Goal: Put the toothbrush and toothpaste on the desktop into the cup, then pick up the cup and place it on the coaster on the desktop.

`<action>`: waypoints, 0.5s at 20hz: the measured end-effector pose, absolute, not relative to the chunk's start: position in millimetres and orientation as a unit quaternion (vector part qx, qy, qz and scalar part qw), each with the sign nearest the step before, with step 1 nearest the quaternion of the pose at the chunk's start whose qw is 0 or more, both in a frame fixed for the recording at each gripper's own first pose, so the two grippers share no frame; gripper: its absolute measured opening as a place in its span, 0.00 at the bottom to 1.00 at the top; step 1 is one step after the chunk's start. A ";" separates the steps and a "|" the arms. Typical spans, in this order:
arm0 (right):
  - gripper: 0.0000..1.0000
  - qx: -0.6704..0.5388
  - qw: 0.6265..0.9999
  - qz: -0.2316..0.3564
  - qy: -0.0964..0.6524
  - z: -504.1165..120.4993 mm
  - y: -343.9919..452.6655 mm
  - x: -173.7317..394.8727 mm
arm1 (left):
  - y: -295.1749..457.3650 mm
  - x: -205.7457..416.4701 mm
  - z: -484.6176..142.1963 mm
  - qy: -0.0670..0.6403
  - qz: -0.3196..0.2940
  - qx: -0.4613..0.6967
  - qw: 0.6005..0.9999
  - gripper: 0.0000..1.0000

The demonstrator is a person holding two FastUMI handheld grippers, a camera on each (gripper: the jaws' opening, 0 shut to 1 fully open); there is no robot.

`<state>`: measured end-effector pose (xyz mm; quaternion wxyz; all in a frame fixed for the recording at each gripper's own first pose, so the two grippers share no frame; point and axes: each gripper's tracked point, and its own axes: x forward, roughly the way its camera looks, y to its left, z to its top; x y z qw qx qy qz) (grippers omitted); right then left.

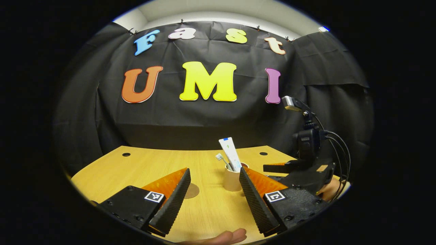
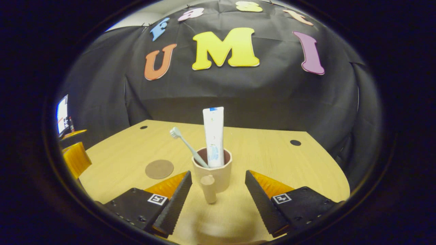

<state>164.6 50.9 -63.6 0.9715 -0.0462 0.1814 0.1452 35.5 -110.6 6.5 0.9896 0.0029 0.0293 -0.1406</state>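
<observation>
A beige cup stands upright on the wooden desktop, its handle pointing back into the gap between my right gripper's fingers. A white toothpaste tube and a pale toothbrush stand inside the cup. My right gripper is open, with its tips on either side of the cup and not touching it. To the cup's left lies a round brown coaster. My left gripper is open and holds nothing; beyond it stand the cup, the tube and the coaster.
In the left gripper view the right gripper and its cables sit just right of the cup. A hand shows at the near desk edge. The desktop has cable holes toward the back. A lit screen stands far left.
</observation>
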 end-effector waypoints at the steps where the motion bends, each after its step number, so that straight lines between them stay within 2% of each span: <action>1: 0.95 -0.053 0.969 0.142 0.195 -65.1 53.4 165.2 | -103.9 32.4 3.0 0.031 -0.137 0.003 0.990 0.92; 10: 0.80 -0.072 0.919 0.102 0.373 -89.1 66.1 169.8 | -60.8 14.8 -17.7 0.040 -0.122 -0.004 0.992 0.92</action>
